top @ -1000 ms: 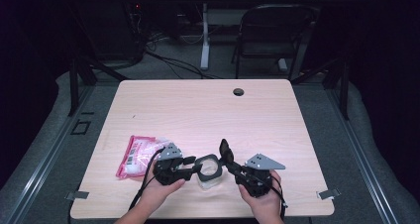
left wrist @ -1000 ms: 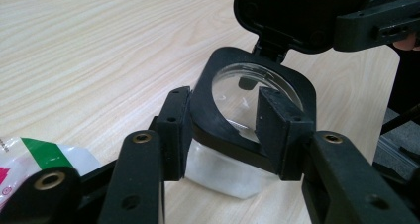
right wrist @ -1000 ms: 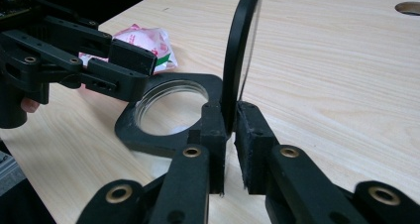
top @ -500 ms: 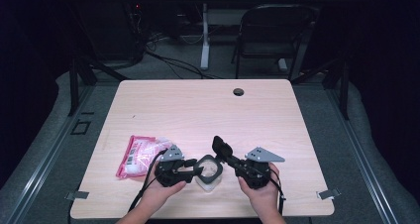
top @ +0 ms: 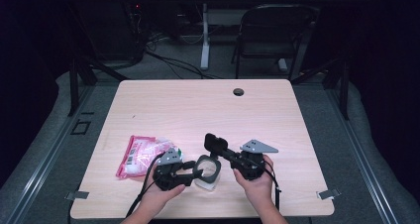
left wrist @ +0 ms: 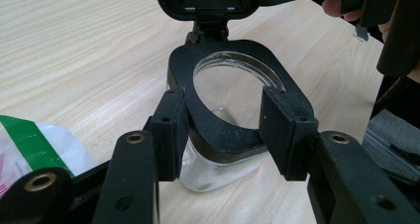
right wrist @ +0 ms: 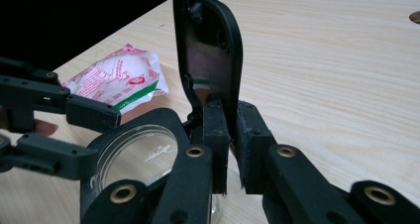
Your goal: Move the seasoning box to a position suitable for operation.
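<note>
Near edge of table [top: 297,135], between the two hands: clear container [top: 206,173] with black rim and hinged black lid [top: 215,143], standing upright on the wood. Mouth faces up; short, squat body, so vertical axis barely longer than the width. Lid swung open and raised, hinge on the side away from the left gripper, lid plane near vertical and edge-on in the right gripper view.

Left gripper [top: 194,173]: jaws set on either side of the rim [left wrist: 218,135], pads against its black collar, bracing the body; jaws just opened a little further, rim between them.

Right gripper [right wrist: 229,149]: jaws pressed together on the lower edge of the lid [right wrist: 210,60], pinching it flat.

Handling, judged: light, rigid, likely empty. Clear wall smooth and probably slippery; textured black collar the better purchase. Hinge the weak point: avoid twisting the lid sideways or forcing it past its stop.

Farther left: pink-and-white packet [top: 141,156] lying flat, just beside the left gripper. Far edge: round cable hole [top: 238,91].
</note>
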Demonstrator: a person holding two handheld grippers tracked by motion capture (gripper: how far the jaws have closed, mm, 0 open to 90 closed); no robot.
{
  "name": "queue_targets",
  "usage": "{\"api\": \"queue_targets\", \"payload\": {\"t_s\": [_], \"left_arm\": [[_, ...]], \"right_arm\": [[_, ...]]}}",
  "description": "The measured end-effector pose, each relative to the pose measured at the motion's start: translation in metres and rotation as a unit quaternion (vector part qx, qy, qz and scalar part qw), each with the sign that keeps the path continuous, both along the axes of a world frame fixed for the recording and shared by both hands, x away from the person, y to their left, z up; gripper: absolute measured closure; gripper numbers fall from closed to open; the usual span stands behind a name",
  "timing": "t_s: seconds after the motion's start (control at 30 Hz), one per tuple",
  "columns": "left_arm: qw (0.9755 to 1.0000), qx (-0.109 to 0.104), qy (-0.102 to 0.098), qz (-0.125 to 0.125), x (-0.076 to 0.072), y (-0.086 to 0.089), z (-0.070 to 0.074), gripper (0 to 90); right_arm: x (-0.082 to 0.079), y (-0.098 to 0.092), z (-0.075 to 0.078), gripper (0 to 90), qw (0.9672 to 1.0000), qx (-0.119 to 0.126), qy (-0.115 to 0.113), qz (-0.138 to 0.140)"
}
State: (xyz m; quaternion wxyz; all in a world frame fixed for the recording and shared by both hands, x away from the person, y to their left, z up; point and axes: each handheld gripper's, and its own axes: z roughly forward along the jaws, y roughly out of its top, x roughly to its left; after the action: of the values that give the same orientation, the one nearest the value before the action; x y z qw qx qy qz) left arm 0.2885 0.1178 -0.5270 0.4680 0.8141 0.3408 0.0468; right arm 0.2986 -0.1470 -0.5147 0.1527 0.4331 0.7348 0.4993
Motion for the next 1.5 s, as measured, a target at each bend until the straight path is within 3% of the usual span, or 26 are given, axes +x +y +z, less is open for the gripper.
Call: {"api": "queue_targets", "payload": {"t_s": [0.37,0.53,1.07,1.2,1.5], "left_arm": [[0.9999,0.003,-0.005,0.013,-0.006,-0.001,0.0,51.0],[0.9998,-0.013,0.013,-0.001,-0.007,-0.001,0.0,53.9],[1.0,-0.009,0.003,-0.002,-0.009,-0.002,0.0,53.6],[1.0,-0.005,0.0,-0.006,-0.009,-0.002,0.001,53.7],[0.9999,-0.006,-0.011,0.008,-0.007,0.011,0.008,53.8]], "right_arm": [[0.009,0.008,-0.001,82.8,1.0,0.002,-0.004,0.006],[0.011,0.008,-0.002,81.0,1.0,0.003,-0.005,0.007],[0.016,0.01,-0.003,78.9,0.9998,0.013,-0.003,0.012],[0.016,0.011,-0.003,76.1,0.9999,0.005,-0.005,0.014],[0.01,0.005,-0.003,69.9,0.9998,0.011,-0.006,0.014]]}}
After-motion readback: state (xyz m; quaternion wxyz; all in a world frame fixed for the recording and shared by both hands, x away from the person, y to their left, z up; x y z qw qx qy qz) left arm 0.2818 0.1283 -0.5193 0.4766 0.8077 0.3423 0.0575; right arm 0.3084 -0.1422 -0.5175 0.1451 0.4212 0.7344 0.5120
